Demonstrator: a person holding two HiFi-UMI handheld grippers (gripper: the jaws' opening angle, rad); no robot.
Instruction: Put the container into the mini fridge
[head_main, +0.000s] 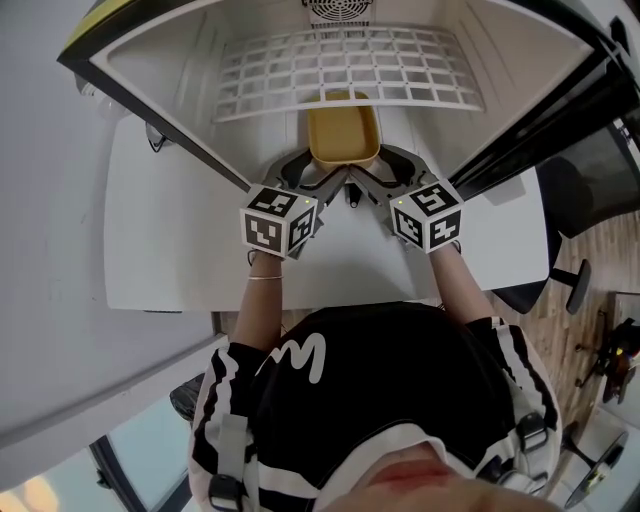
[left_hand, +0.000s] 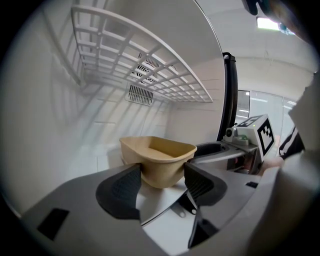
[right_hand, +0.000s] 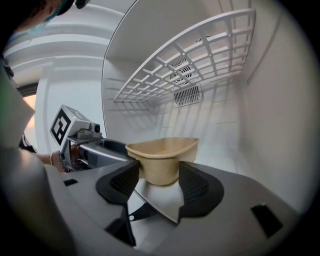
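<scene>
A tan open container is inside the white mini fridge, just past its front edge and under the wire shelf. My left gripper grips its near left end and my right gripper its near right end. In the left gripper view the container sits between the two dark pads of the left gripper, which press on its sides. The right gripper view shows the container clamped the same way by the right gripper. Whether its base touches the fridge floor I cannot tell.
The fridge stands on a white table. A vent grille is on the back wall below the shelf. The black door seal frames the opening. An office chair stands at the right on the wooden floor.
</scene>
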